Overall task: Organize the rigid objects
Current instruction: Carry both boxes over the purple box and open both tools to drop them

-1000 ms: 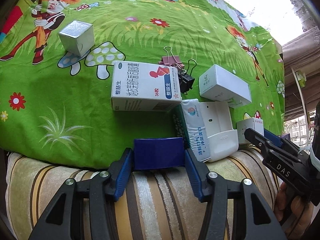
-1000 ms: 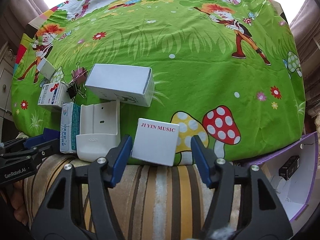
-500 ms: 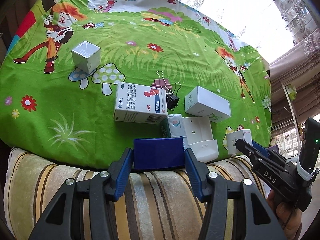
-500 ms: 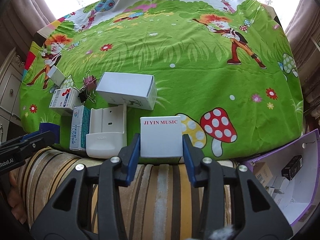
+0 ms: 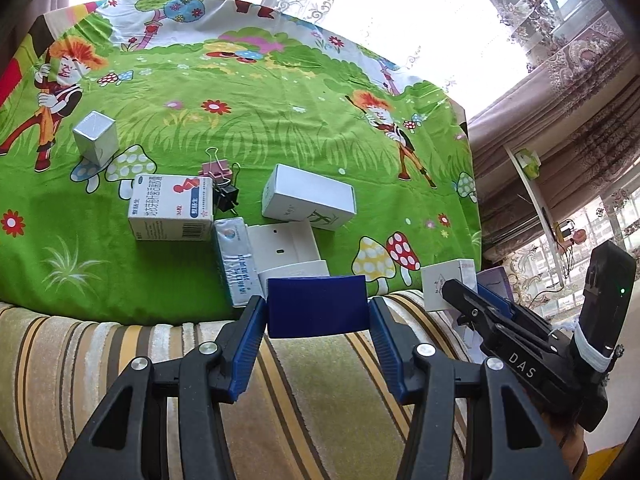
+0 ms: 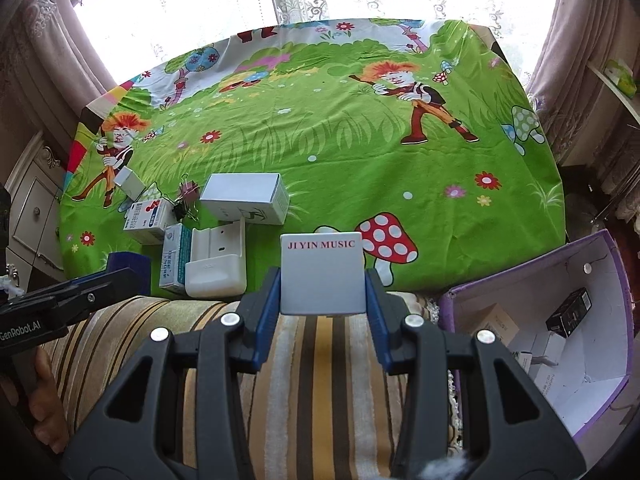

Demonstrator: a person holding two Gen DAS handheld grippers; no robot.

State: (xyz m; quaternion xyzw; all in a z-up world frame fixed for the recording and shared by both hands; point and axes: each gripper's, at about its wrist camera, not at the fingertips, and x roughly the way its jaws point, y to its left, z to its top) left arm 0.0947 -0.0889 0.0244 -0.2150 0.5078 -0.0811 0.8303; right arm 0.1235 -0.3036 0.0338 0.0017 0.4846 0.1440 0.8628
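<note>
Blue box [image 5: 316,306] is clamped between the left gripper [image 5: 316,316] fingers, and the white music box [image 6: 322,272] is pinched by the right gripper [image 6: 322,280]. Several boxes are already held in the purple bin [image 6: 616,264]; five boxes, a holder and clips are left on the green cloth [image 6: 340,148].

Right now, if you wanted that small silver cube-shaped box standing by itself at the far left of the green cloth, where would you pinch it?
I'd pinch the small silver cube-shaped box across two opposite upright faces, coming down from above. It stands apart from the other boxes on the green cartoon cloth, so fingers should fit on either side. Both grippers are full now, though.
</note>
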